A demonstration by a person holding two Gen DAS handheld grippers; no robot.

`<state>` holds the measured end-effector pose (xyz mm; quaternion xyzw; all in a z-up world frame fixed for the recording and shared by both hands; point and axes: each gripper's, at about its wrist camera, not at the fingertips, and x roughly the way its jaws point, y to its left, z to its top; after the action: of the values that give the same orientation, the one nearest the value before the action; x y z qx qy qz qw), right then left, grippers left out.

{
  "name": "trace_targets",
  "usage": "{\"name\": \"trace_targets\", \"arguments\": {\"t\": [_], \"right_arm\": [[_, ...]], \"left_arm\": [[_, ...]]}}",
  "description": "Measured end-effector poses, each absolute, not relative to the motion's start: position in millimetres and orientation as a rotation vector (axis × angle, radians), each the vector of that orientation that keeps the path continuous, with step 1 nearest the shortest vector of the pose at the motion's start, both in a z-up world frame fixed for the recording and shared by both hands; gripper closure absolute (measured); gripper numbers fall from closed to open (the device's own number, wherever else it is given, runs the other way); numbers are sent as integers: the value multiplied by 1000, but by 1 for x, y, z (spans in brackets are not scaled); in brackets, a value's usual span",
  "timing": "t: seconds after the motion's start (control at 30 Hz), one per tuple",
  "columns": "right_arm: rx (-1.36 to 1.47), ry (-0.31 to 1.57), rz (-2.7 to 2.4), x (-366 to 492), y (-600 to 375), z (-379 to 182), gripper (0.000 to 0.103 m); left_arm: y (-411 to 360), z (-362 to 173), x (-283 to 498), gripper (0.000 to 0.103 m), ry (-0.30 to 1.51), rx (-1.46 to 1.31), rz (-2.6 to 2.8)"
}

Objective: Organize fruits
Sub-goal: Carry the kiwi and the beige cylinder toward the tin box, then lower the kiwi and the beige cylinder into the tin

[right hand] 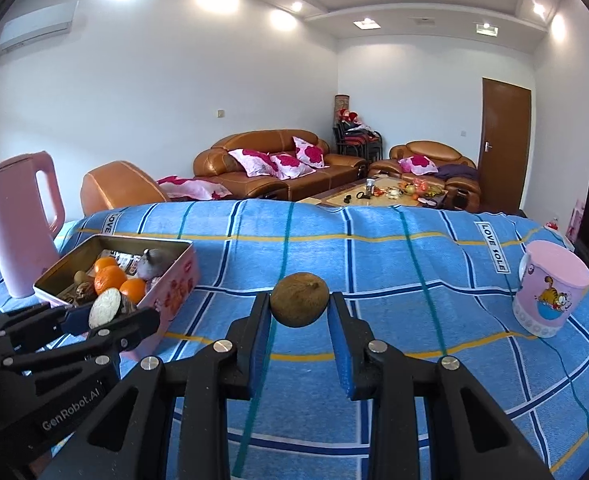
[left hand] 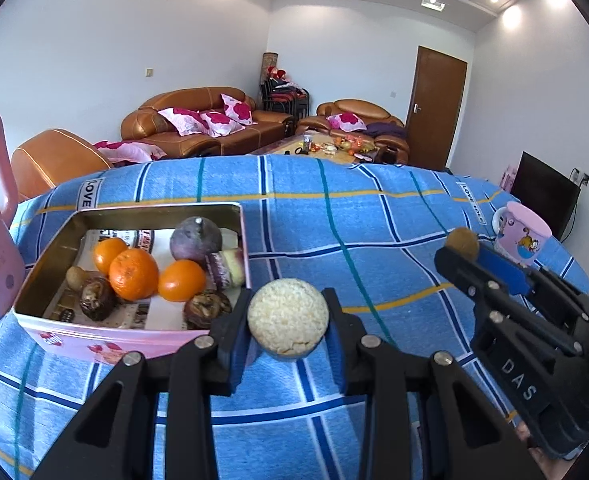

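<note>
A: Item one, left gripper (left hand: 287,322)?
B: Clenched on a pale cut fruit half (left hand: 287,317), cut face toward the left wrist lens, held just beside the near right corner of the pink tin (left hand: 94,342). Its rind side is hidden there; the right wrist view shows that half (right hand: 104,307) edge-on, with a dark rind behind the pale face.

A: Item two, right gripper (right hand: 299,304)?
B: Grasping a small brown round fruit (right hand: 299,299) above the blue checked cloth (left hand: 374,216), well apart from the tin. The left wrist view shows only part of that fruit (left hand: 463,242), at the finger ends; the rest is covered by the fingers.

A: Tin contents?
B: Three oranges (left hand: 133,274), a purple round fruit (left hand: 195,239), dark wrinkled fruits (left hand: 207,308), a small brown one at the left, printed paper beneath. The right wrist view hides most of these behind the tin wall and the left gripper.

A: Sundries?
B: Pink kettle (right hand: 22,224), cut off at the left wrist frame's edge, whole in the other. Pink cartoon mug (right hand: 550,288) on the cloth, far right, partly blocked by the right gripper in the left view.
</note>
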<state>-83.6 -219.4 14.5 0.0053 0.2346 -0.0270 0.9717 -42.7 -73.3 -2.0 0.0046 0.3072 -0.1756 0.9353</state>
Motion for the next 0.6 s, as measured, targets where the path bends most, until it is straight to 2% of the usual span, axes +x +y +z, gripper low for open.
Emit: {"name": "trace_targets", "arguments": {"t": [0.33,0.6], "right_arm": [[2,513,35,-73,-185,21,72],[58,525,133,-52,-141,32,72]], "left_arm": [[-28,15,-27,68,621,-60,-366],[16,20,-4,68,589,-45,-178]]}}
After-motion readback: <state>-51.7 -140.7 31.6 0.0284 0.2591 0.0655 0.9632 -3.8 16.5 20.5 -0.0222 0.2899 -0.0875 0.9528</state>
